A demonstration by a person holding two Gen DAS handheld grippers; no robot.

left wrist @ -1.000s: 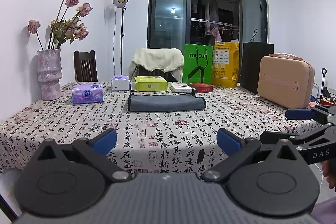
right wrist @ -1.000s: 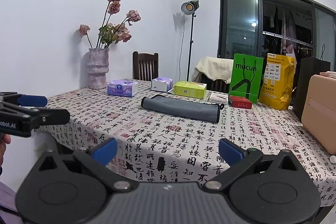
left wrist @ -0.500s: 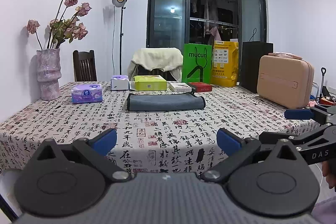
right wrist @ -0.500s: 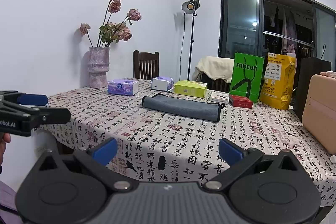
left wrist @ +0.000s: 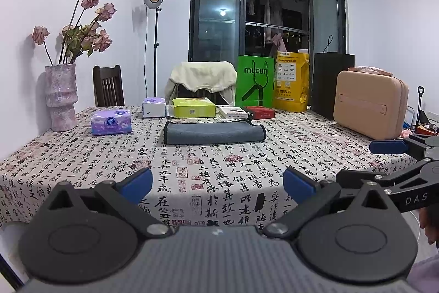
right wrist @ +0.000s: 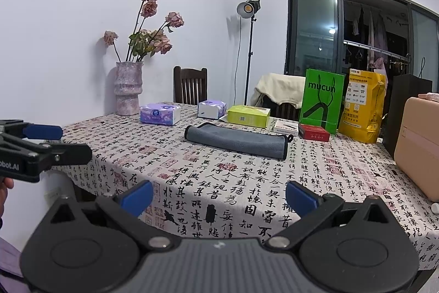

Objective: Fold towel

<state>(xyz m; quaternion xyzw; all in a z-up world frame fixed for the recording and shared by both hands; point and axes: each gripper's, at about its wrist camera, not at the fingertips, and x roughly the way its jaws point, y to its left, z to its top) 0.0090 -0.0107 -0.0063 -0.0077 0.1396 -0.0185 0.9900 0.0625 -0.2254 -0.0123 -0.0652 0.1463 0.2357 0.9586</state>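
A grey towel [left wrist: 214, 132] with dark edging lies folded in a long strip on the patterned tablecloth [left wrist: 219, 172], toward the far middle of the table; it also shows in the right wrist view [right wrist: 237, 138]. My left gripper [left wrist: 216, 184] is open and empty, held off the table's near edge, well short of the towel. My right gripper [right wrist: 218, 197] is open and empty at the near edge too. Each gripper shows at the side of the other's view, the right one [left wrist: 395, 155] and the left one [right wrist: 41, 142].
Behind the towel stand tissue packs [left wrist: 111, 122], a yellow-green box [left wrist: 193, 107], small boxes [left wrist: 259, 112], a green bag [left wrist: 255, 81] and a yellow bag [left wrist: 291, 81]. A vase of dried roses [left wrist: 61, 98] is at the left, a tan case [left wrist: 370, 104] at the right.
Both grippers have stayed nearly still, with only a slight drift of the views. The towel has not moved.
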